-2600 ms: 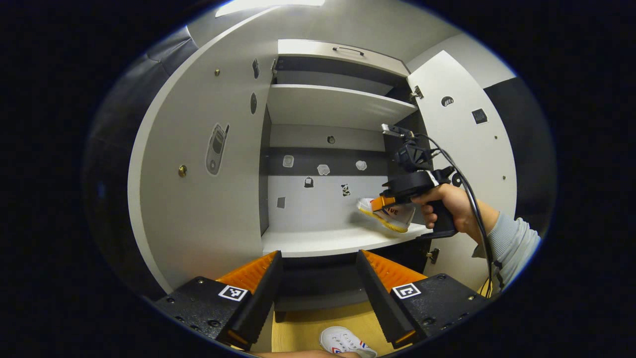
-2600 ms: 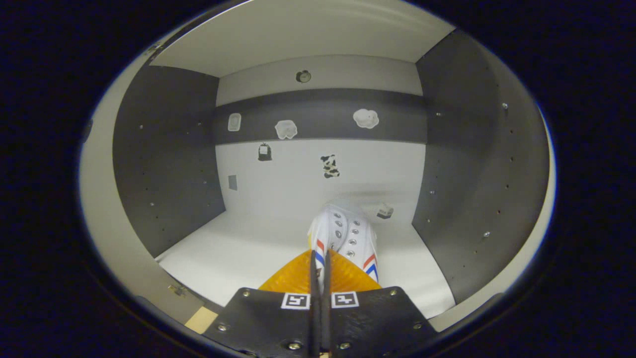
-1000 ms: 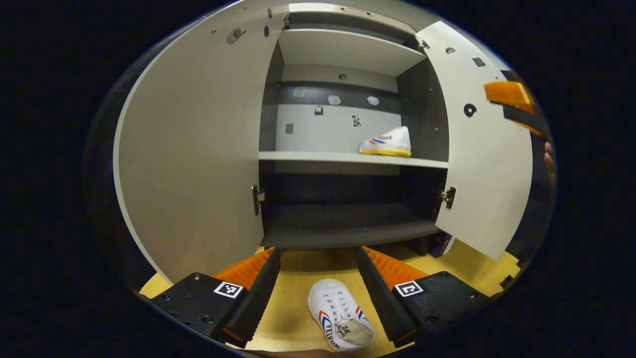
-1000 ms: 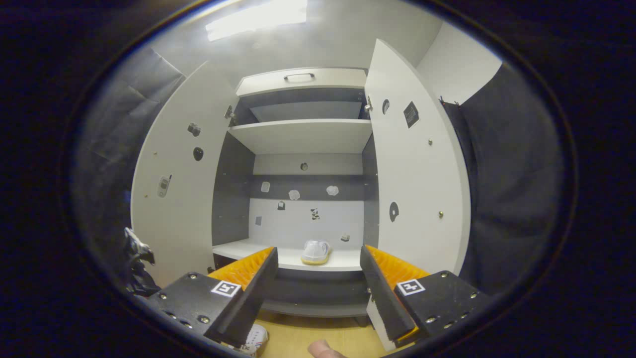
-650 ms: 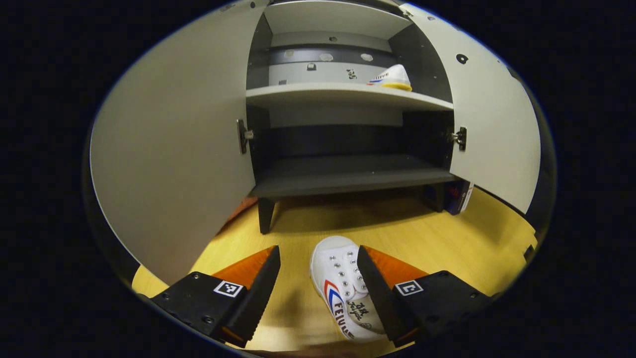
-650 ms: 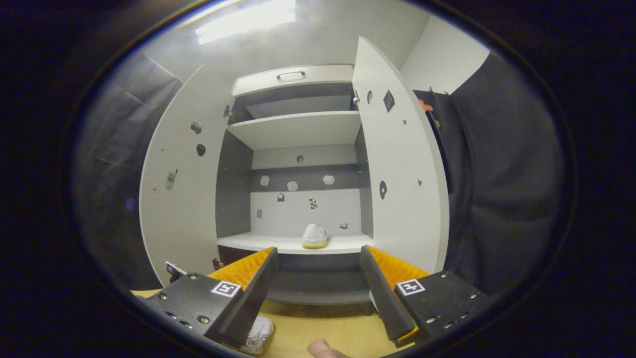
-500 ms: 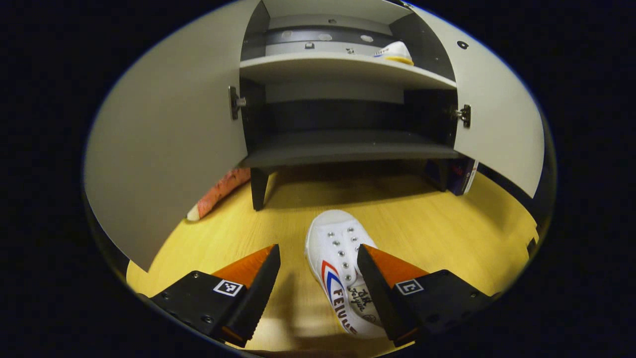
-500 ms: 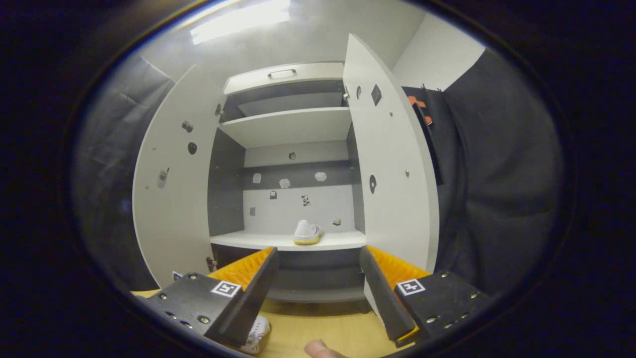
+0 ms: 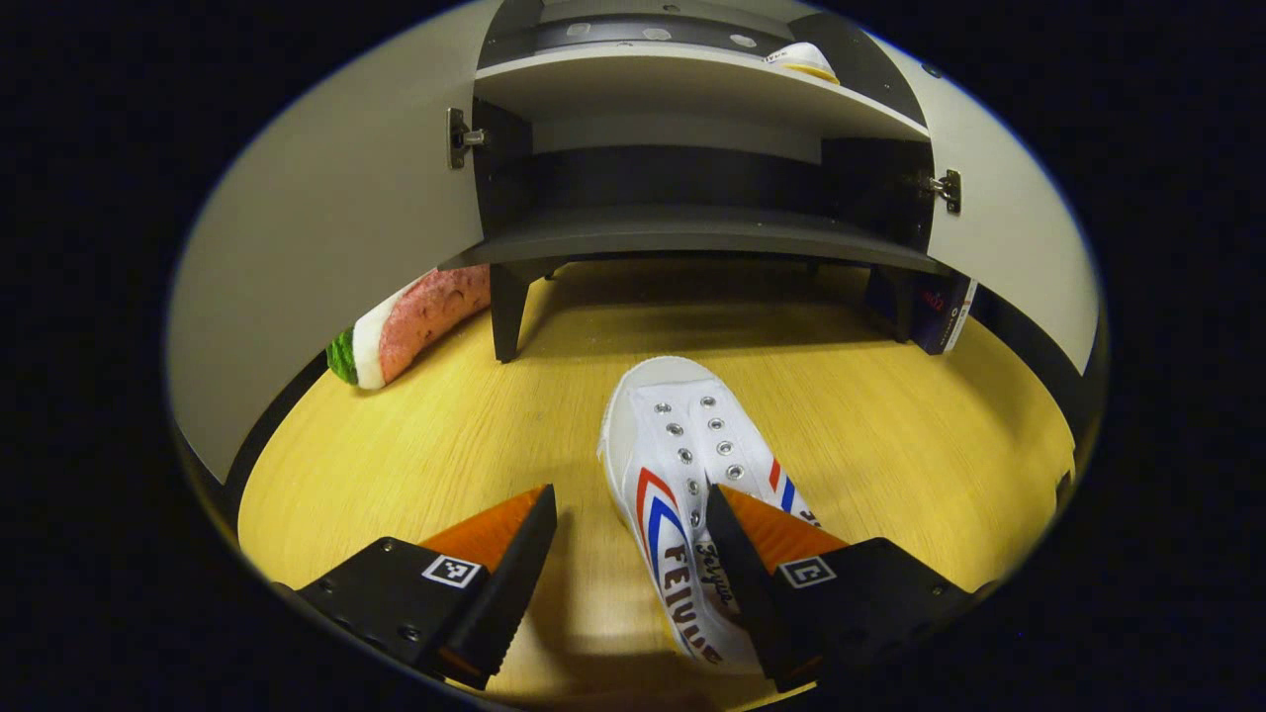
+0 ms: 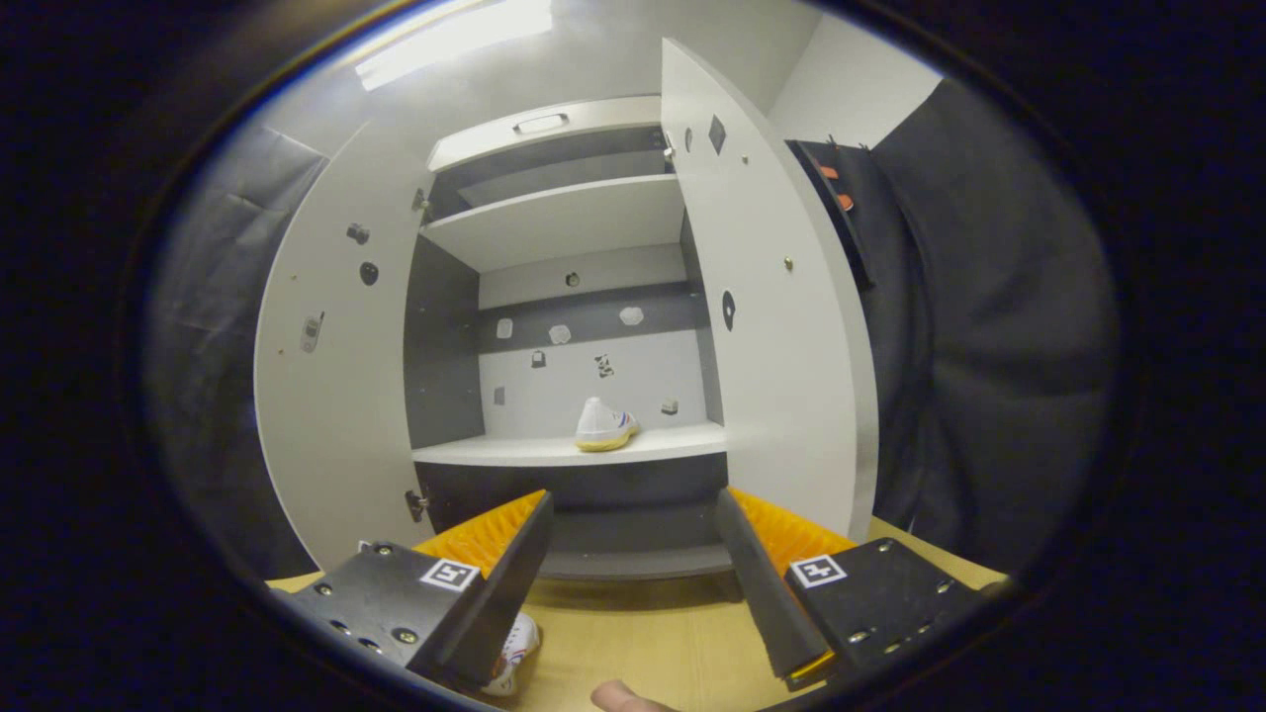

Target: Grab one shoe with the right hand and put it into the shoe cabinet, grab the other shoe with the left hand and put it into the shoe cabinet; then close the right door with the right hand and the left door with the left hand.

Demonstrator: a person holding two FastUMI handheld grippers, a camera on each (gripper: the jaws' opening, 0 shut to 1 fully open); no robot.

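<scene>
A white shoe (image 9: 682, 465) with red and blue stripes lies on the wooden floor (image 9: 475, 425), toe toward the shoe cabinet (image 9: 692, 232). My left gripper (image 9: 630, 539) is open low over it, its heel partly between the fingers, the right finger over its side. The other white shoe (image 10: 603, 424) stands on the cabinet's white middle shelf (image 10: 514, 451); its sole edge (image 9: 803, 59) also peeks over that shelf in the left gripper view. My right gripper (image 10: 633, 549) hangs open and empty, well back from the cabinet. Both doors, left (image 10: 326, 396) and right (image 10: 781, 326), stand wide open.
A watermelon-slice toy (image 9: 410, 321) lies on the floor by the cabinet's left leg. A dark box (image 9: 940, 311) stands under the cabinet's right side. The toe of the floor shoe (image 10: 514, 653) shows beside my right gripper's left finger. A fingertip (image 10: 623, 698) shows at the bottom edge.
My right gripper let go of its shoe on the middle shelf and drew back, open. My left gripper dropped toward the floor and closed in on the second shoe.
</scene>
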